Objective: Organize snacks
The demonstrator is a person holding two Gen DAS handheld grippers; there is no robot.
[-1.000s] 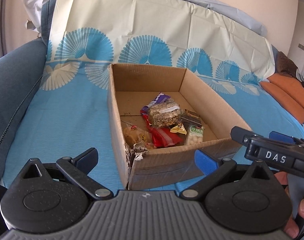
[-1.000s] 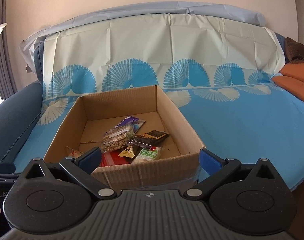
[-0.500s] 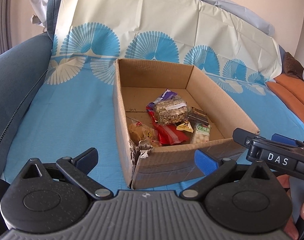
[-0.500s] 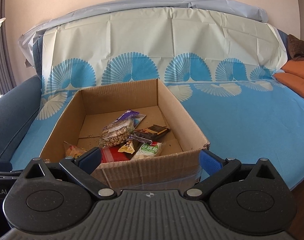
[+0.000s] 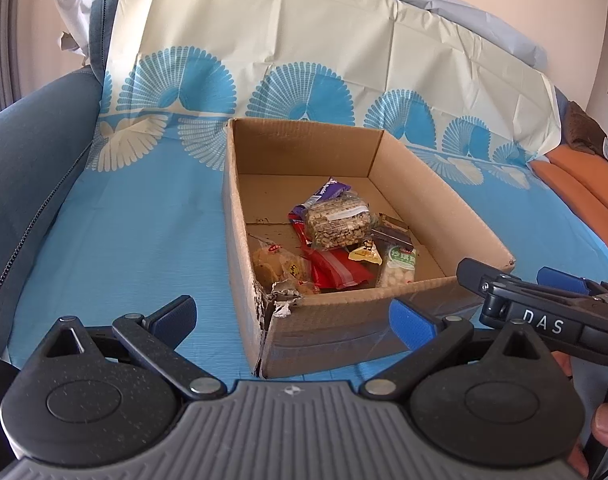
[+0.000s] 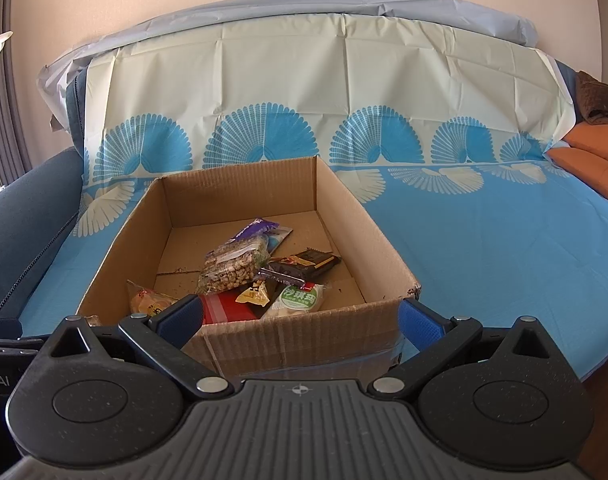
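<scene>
Nearest: left gripper (image 5: 291, 316), fingers spread wide, nothing between them, hovering just short of the near wall of the cardboard box (image 5: 436, 208). Right gripper (image 6: 299, 316) likewise wide and empty, aimed over the same near wall.

Near left corner of the box is torn (image 5: 279, 304), cardboard ragged and split down the seam; clear tape runs across the front wall.

Inside the box, snacks lie in a loose overlapping pile toward the near half:
- biscuit pack (image 5: 275, 266) at near left, beside the torn corner
- red packet (image 5: 338, 270), partly under others
- small yellow sachet (image 5: 366, 252)
- green-and-white pack (image 6: 299, 298) against the front wall
- clear bag of nuts (image 6: 233, 266) on top of the pile
- dark bar (image 6: 308, 262) to its right
- purple wrapper (image 6: 255, 228) furthest back

Far half of the box floor is bare. The box sits on a blue-and-cream patterned cover (image 6: 484, 248) draped over a sofa; orange cushions (image 6: 584, 160) at far right.

Risks, as judged:
- Wrappers overlap, so closing on one may drag or lift a neighbour.
- Nut bag is slack and glossy; a shallow pinch could slip.
- Pushing on the torn corner could collapse the wall.
- Both grippers approach the same pile and could collide.
- Soft sofa surface lets the box shift under contact.
</scene>
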